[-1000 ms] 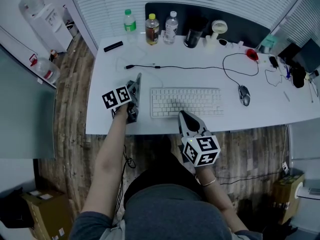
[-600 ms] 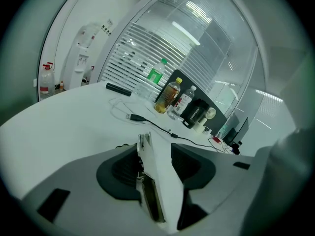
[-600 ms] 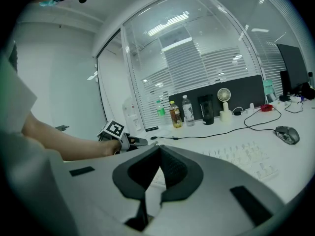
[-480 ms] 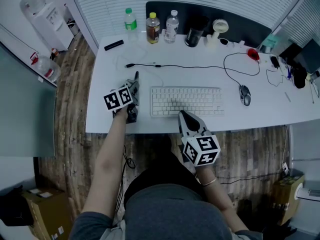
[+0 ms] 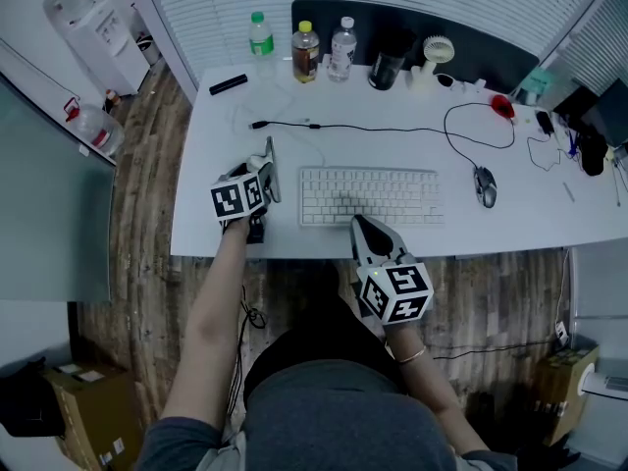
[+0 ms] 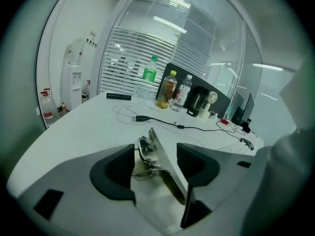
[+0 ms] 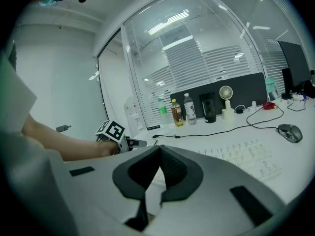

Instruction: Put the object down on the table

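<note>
Metal object (image 6: 156, 156): one item, a polished flat strip with a wire loop at its near side. It sits low and centre in the left gripper view, on the white table (image 6: 88, 117), and shows in the head view as a thin sliver at centre left, just left of the keyboard (image 5: 368, 196). Your left gripper (image 6: 155, 167) has just been opening its jaws. They now stand wide, with the strip between them and neither pad pressing on it. Your right gripper (image 7: 158, 168) has its jaws together on nothing, low and centre in the head view at the table's near edge. Handling, by estimate: light, stiff and thin, with a slick finish that could slide under rubber pads. The wire loop is likely to flex, so take hold across the broad flat of the strip, not the wire. Not legible: what kind of tool this is, since its near end is cut off behind the gripper body. You also cannot tell whether it lies fully flat or leans on edge. In the head view the marker cube covers most of it.
</note>
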